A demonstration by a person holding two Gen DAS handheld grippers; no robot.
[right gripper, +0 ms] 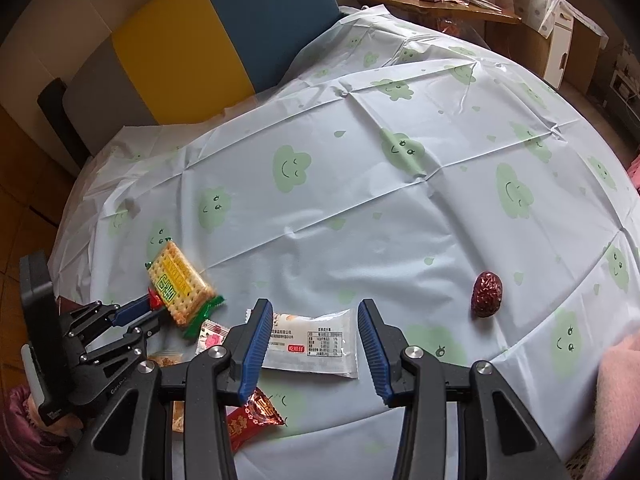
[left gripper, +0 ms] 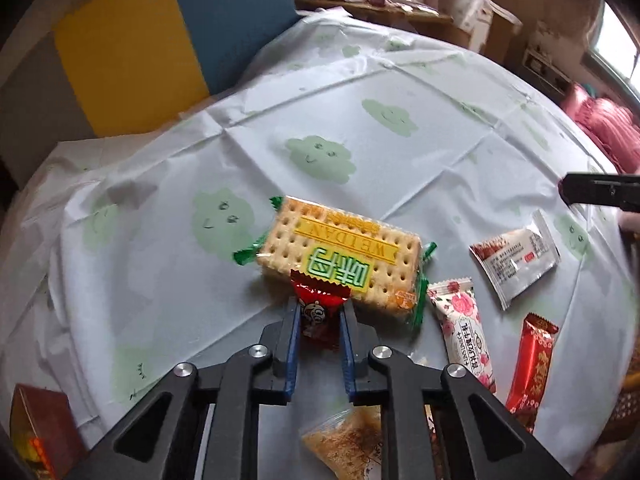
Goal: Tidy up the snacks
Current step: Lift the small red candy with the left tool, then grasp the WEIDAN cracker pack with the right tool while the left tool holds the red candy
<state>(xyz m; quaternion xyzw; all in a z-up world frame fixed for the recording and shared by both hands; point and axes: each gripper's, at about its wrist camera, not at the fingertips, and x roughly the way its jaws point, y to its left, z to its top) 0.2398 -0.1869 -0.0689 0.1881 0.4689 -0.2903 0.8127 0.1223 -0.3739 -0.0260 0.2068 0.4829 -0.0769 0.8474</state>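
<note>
Cloud-printed plastic sheeting covers the round table (left gripper: 400,80) where I sort snacks, with yellow and blue panels leaning behind it. Seen from my left wrist, my left gripper (left gripper: 320,312) pinches a small red-wrapped candy (left gripper: 316,312) between its blue pads, holding it at the near edge of the cracker pack (left gripper: 340,256). Beside the crackers lie one rose-print bar (left gripper: 464,332), one white sachet (left gripper: 514,258) and one red-and-gold packet (left gripper: 530,364), close together but not lined up. One clear bag of crumbly snack (left gripper: 348,440) shows under the gripper frame, and one reddish-brown box (left gripper: 36,432) sits at the table's left edge.

From my right wrist, my right gripper (right gripper: 316,332) hangs spread wide and empty, just above the white sachet (right gripper: 316,342). One wrinkled red date (right gripper: 487,294) lies alone, well apart from everything else. The left gripper (right gripper: 154,308) appears at the far left, with the cracker pack (right gripper: 178,284) at its tips.

I count seven snacks in all, one of each kind. Six are clustered on the left side, so I judge the gathering well under way. The date is not yet brought in, the candy not yet set down, and the cluster looks loose rather than tidy.
</note>
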